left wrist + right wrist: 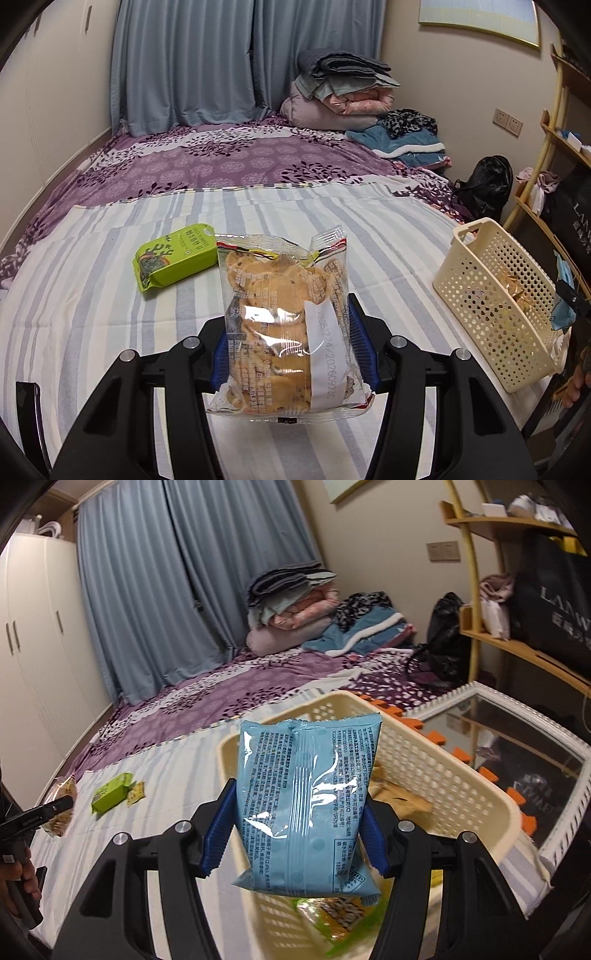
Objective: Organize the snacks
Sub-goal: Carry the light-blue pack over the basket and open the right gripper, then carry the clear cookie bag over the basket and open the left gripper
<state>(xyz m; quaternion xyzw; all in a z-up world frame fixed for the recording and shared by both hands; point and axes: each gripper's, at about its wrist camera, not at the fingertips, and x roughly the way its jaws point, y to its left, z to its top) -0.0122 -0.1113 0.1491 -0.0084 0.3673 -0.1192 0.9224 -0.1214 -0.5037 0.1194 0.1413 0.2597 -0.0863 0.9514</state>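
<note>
My left gripper (291,341) is shut on a clear bag of cookies (284,321), held upright above the striped bed cover. Behind it a green snack pack (173,256) lies on the cover. The cream perforated basket (495,302) stands to the right with snacks inside. In the right wrist view my right gripper (295,829) is shut on a light blue snack bag (306,794), held over the open basket (443,775). Yellow and green packets (340,915) lie in the basket below it. The green pack (110,792) and a small yellow packet (136,793) lie on the bed at left.
The bed carries a purple floral sheet (221,158) and folded blankets (343,92) at the far end. A white-framed mirror (517,753) and wooden shelves (524,590) stand right of the basket. A black bag (484,184) sits by the bed. A person's hand (14,882) holds the left gripper.
</note>
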